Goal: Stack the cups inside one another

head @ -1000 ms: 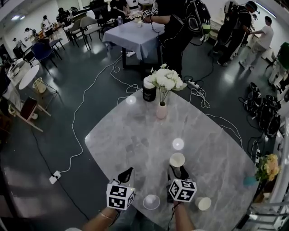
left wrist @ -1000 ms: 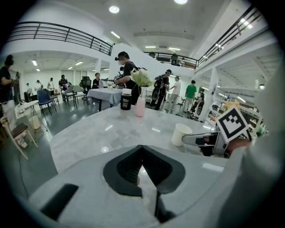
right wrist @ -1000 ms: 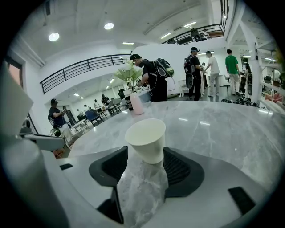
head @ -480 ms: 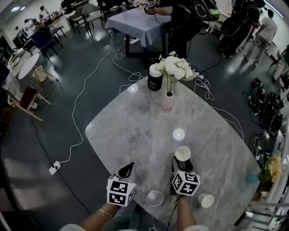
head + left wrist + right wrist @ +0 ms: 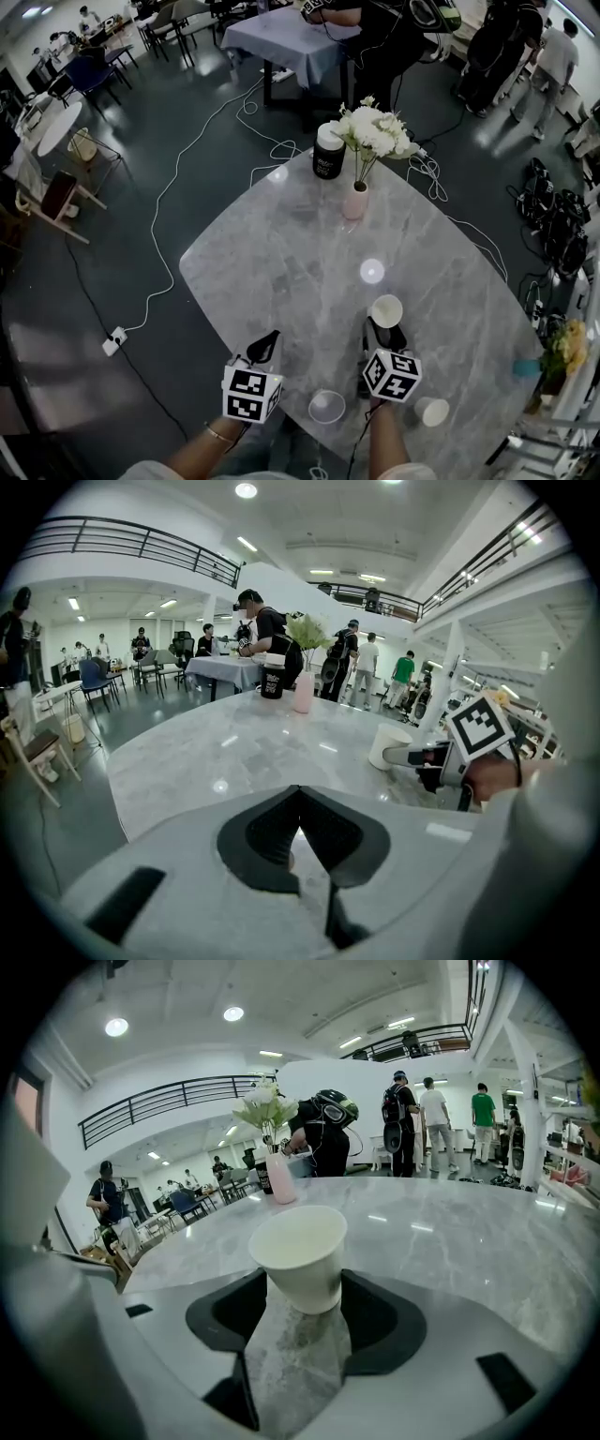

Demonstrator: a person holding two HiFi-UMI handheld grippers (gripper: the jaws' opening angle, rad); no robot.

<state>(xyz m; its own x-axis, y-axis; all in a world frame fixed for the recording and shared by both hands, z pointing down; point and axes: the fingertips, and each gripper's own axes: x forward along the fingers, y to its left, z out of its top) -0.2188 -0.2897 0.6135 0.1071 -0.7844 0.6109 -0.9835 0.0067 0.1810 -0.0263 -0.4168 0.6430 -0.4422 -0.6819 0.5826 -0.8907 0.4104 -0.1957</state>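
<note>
On a marble table, on the near side of the flower vase, the right gripper, jaws just widened, loosely straddles an upright cup, seemingly to lift it; the left gripper waits clenched, empty.

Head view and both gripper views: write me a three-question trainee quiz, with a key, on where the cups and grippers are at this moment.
1. What stands between the fingers of the right gripper?
2. True or false: the left gripper holds a cup.
3. How many cups are on the table in all: A one, B three, C five?

Key
1. A cup. Those fingers are apart and have just been opening.
2. False: its fingers are together with nothing between them.
3. B: that cup, a second cup at the near edge between the grippers, and a third cup to the right gripper's right.
</note>
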